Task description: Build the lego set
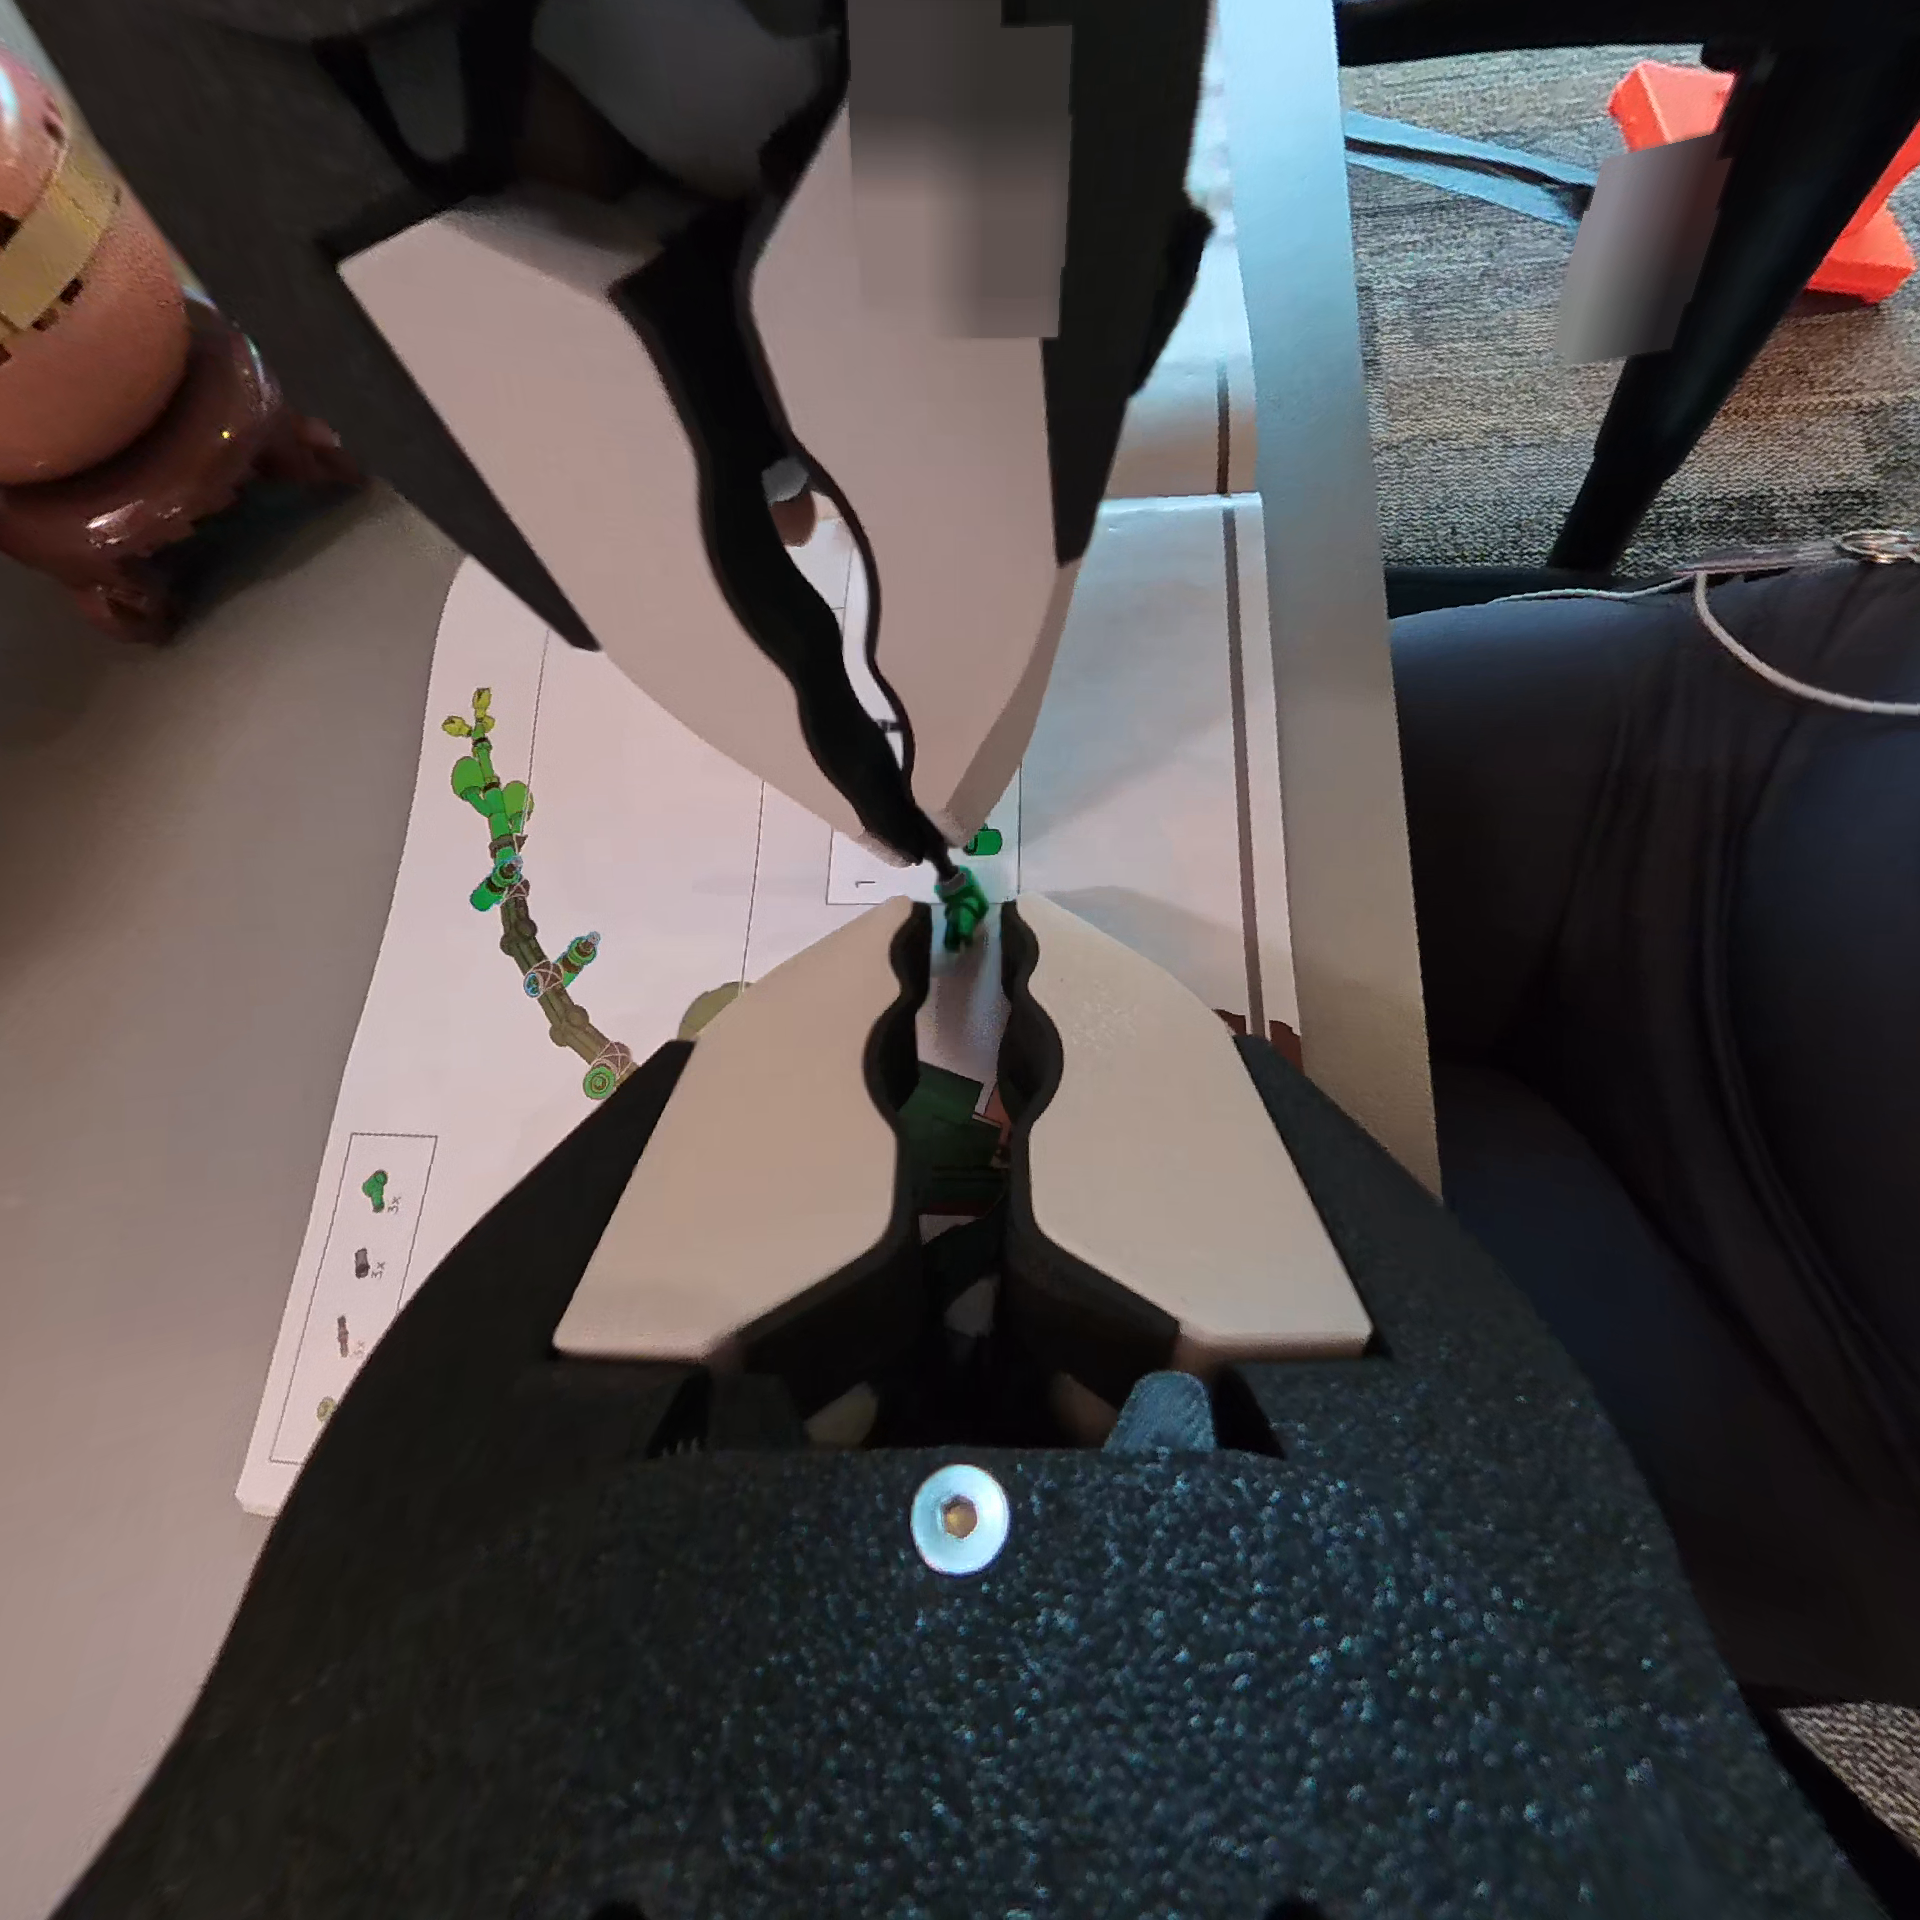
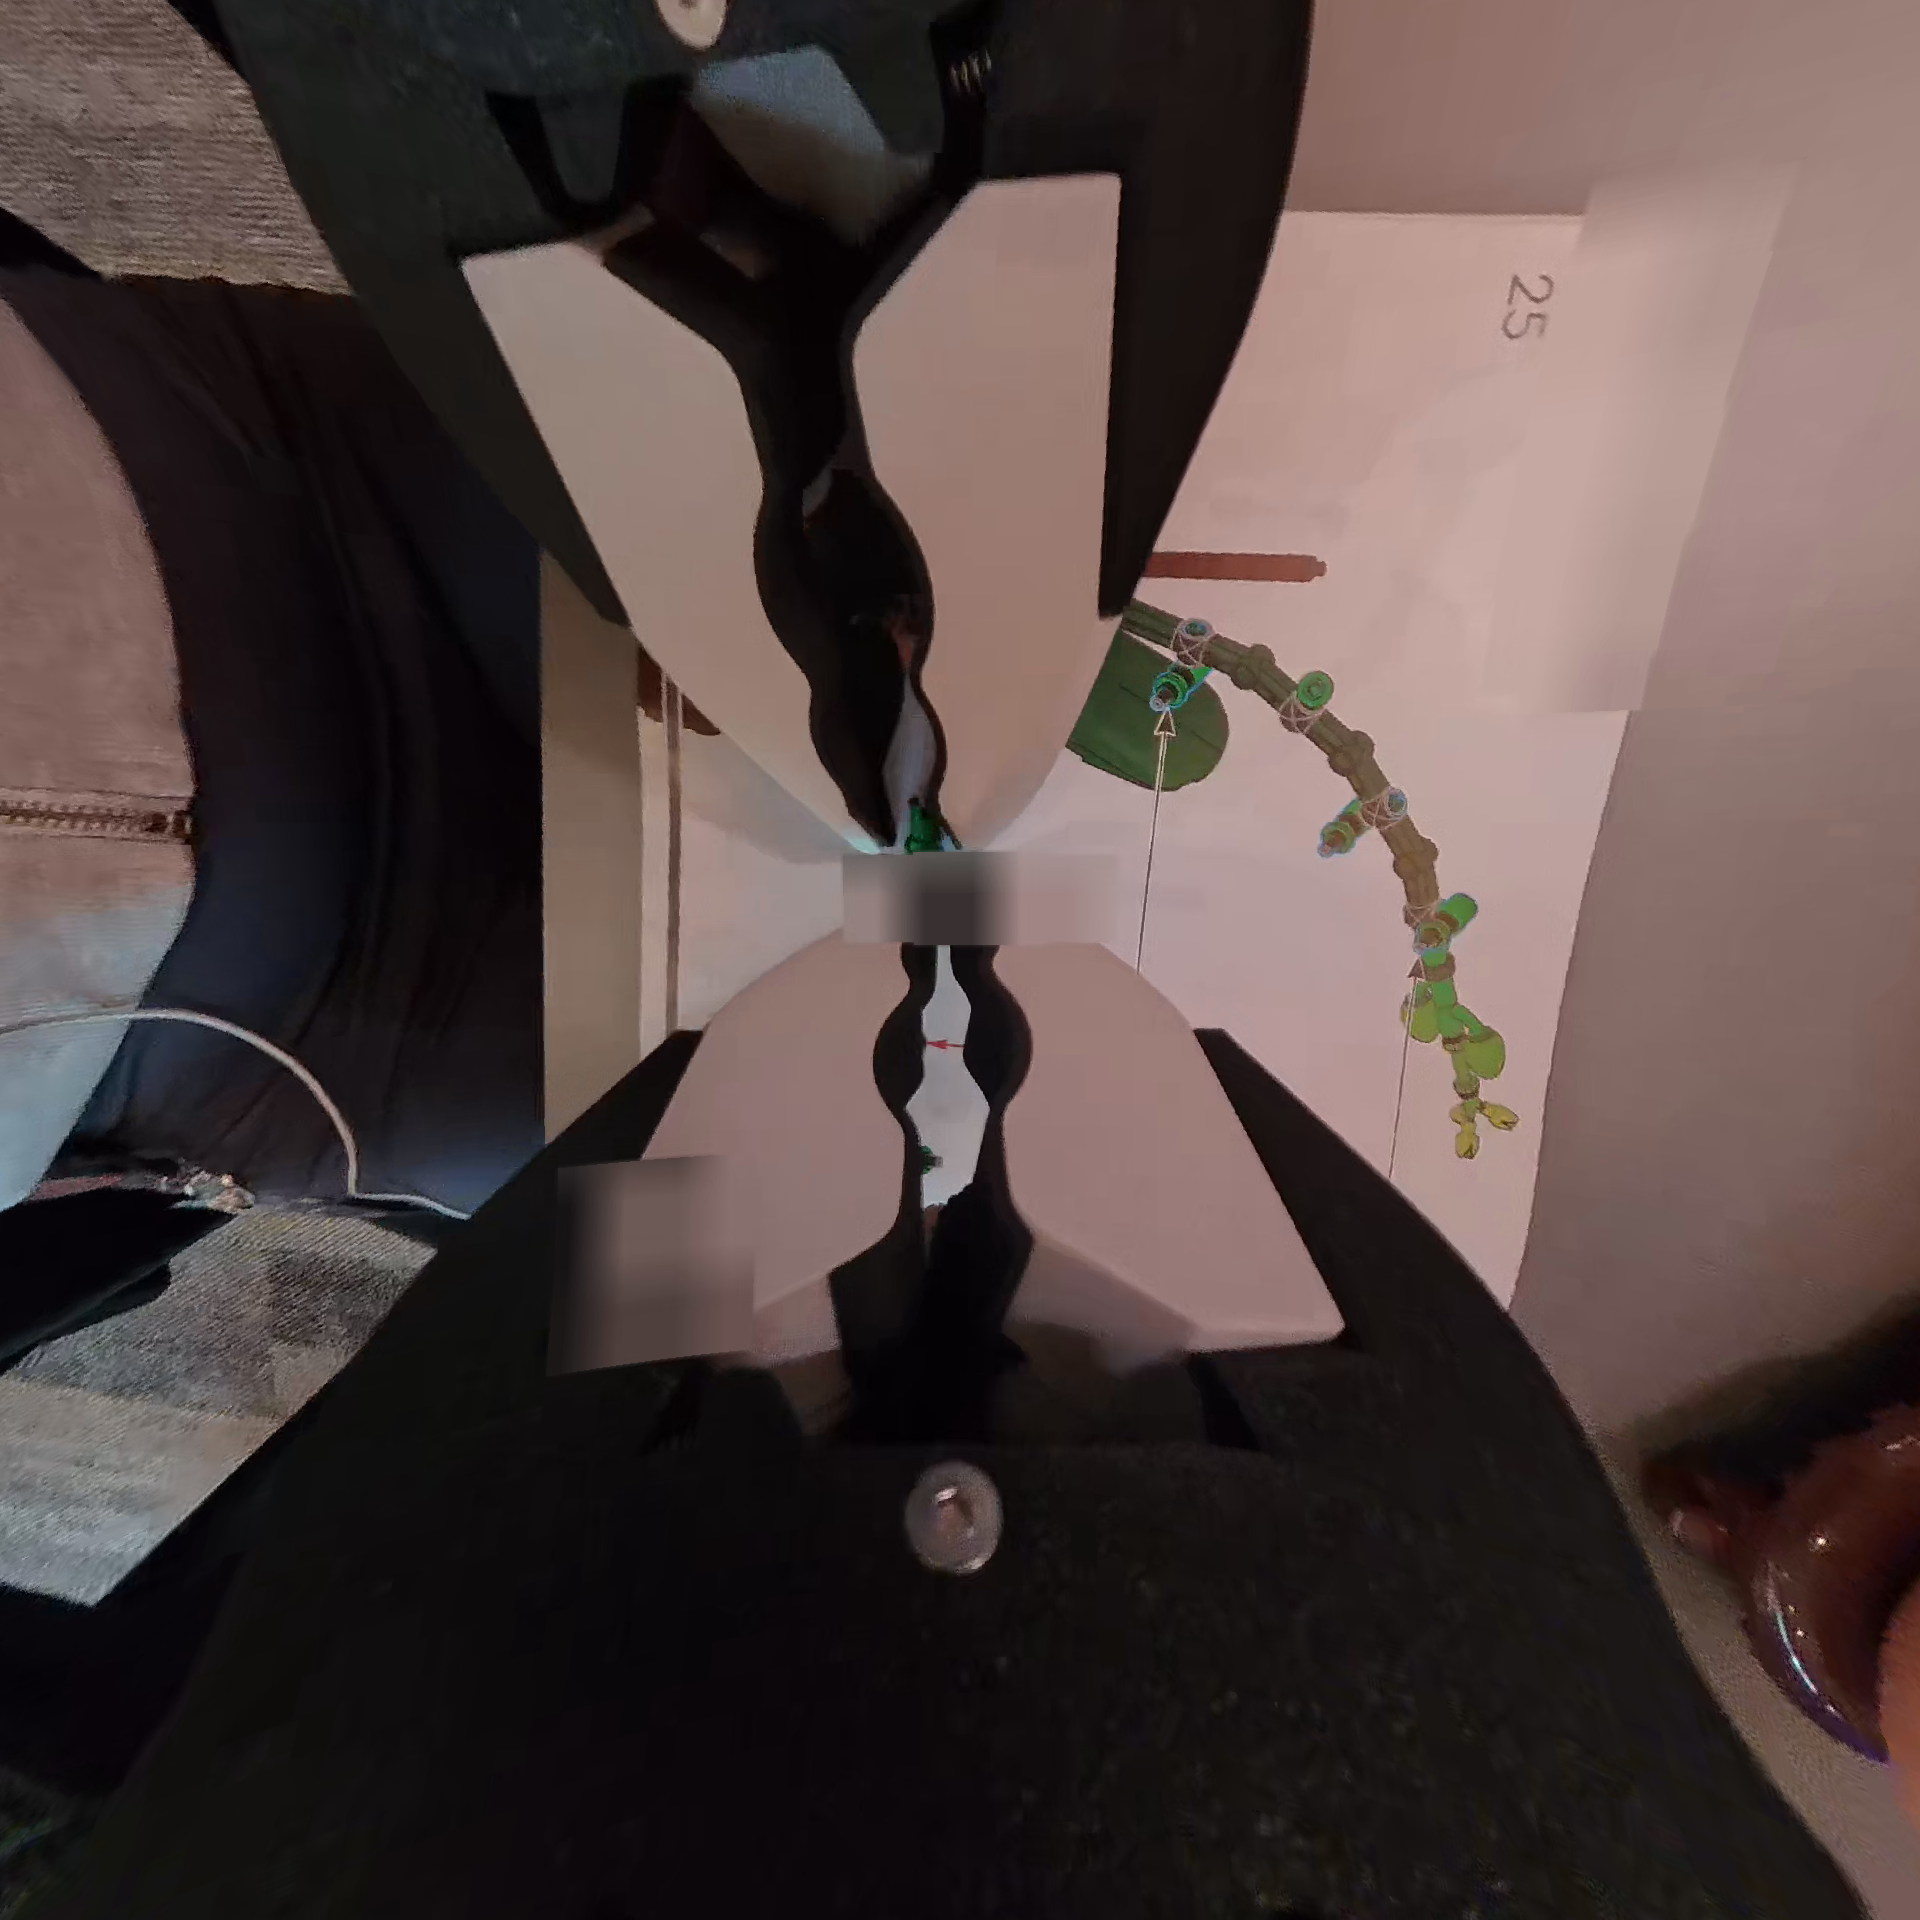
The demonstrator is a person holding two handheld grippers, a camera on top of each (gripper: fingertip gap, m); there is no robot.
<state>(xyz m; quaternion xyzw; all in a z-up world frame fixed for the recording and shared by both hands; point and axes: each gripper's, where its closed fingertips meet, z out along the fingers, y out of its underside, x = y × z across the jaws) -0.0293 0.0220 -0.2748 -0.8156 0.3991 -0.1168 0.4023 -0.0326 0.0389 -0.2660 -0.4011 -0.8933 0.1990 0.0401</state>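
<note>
Left tongs (image 1: 961,920) gape around the tiny green piece (image 1: 962,902), my right tongs (image 1: 916,847) pinch its dark stem (image 1: 932,864) above the sheet (image 1: 644,831) near the table (image 1: 156,1039) edge (light, stiff, slick, I judge: grip across its body)

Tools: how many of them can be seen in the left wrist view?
2. The left tool rises from the bottom edge; the right tool comes down from the top. Their tips almost meet at a green piece.

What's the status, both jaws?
Right gripper shut on a dark pin carrying the green piece. Left gripper open around that piece. Instruction sheet below.
</note>
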